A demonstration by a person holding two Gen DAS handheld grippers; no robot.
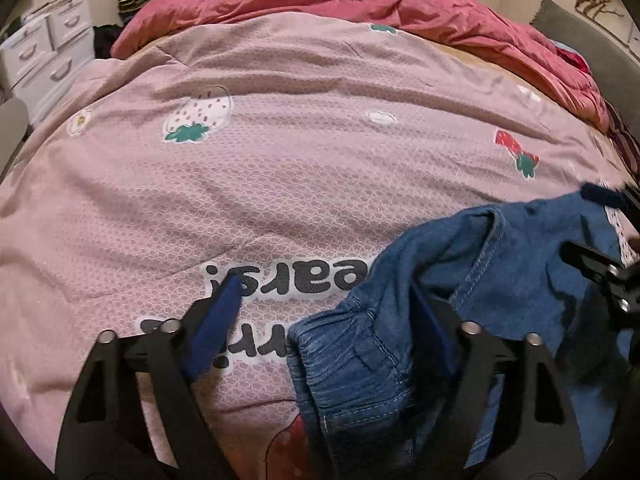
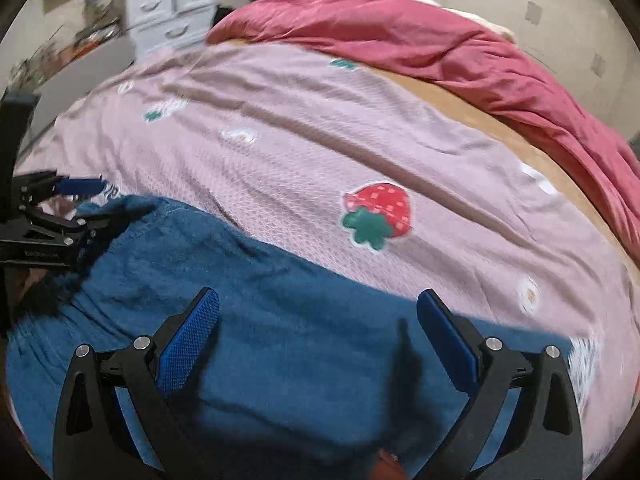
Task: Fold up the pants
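Note:
Blue denim pants (image 1: 460, 304) lie bunched on a pink strawberry-print bedspread (image 1: 280, 160). In the left wrist view the elastic waistband sits at lower centre-right. My left gripper (image 1: 324, 296) is open, its left finger over bare bedspread and its right finger over the waistband fabric, gripping nothing. In the right wrist view the pants (image 2: 260, 340) spread flat across the lower frame. My right gripper (image 2: 318, 312) is open just above them, empty. The left gripper (image 2: 68, 204) shows at the left edge by the pants' far end; the right gripper (image 1: 608, 240) shows at the right edge of the left wrist view.
A crumpled red duvet (image 1: 360, 4) lies across the far side of the bed. A white chest of drawers (image 2: 172, 12) stands by the wall beyond the bed. A grey headboard (image 1: 580, 40) is at the right. A bare tan mattress strip (image 2: 500, 132) shows between the covers.

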